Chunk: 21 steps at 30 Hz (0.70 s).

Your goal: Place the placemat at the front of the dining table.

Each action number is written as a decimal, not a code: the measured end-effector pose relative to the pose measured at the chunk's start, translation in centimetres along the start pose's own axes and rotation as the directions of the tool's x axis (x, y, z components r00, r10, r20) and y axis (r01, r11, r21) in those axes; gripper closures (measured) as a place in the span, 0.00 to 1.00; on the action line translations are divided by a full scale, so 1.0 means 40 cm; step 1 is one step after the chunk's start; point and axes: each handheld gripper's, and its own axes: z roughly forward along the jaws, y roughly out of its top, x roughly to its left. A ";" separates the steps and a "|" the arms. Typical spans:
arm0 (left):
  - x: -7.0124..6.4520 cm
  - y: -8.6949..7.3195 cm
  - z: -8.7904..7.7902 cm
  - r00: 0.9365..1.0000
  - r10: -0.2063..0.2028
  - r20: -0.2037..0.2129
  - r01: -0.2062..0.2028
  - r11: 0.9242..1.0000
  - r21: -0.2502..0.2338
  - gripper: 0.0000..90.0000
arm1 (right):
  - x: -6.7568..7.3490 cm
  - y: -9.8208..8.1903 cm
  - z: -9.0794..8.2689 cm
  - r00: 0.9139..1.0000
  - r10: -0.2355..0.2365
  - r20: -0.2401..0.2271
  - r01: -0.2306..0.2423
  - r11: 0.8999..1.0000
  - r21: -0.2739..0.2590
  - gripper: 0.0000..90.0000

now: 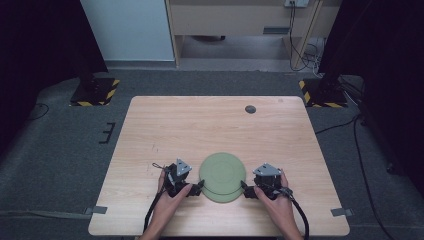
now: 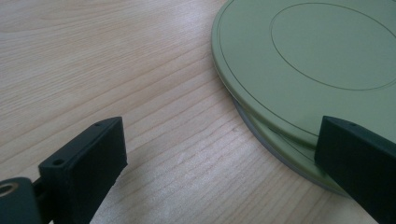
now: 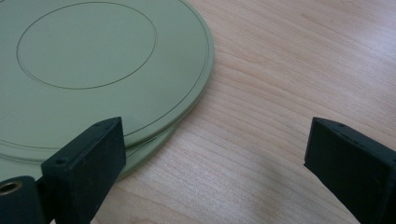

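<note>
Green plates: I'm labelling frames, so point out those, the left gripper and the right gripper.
green plates [image 1: 222, 176]: high view, top centre.
left gripper [image 1: 199, 188]: high view, between jaw tips.
right gripper [image 1: 245, 189]: high view, between jaw tips.

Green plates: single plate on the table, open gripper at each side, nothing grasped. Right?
Not quite. It is not a single plate: the left gripper view shows two green plates stacked, the lower rim showing under the upper one. The rest holds: in the high view the left gripper and right gripper flank the stack on the table, jaws open, nothing grasped.
</note>
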 end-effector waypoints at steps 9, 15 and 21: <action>0.003 0.002 0.004 1.000 -0.009 0.001 0.009 1.000 0.001 0.00 | -0.003 0.003 0.005 1.000 0.014 0.011 -0.014 1.000 -0.002 0.04; 0.006 0.005 0.009 1.000 -0.019 -0.003 0.019 1.000 0.003 0.00 | -0.004 0.005 0.010 1.000 0.018 0.024 -0.017 1.000 -0.009 0.03; 0.008 0.007 0.010 1.000 -0.019 -0.002 0.019 1.000 0.001 0.00 | -0.006 0.005 0.011 0.999 0.021 0.026 -0.021 1.000 -0.014 0.05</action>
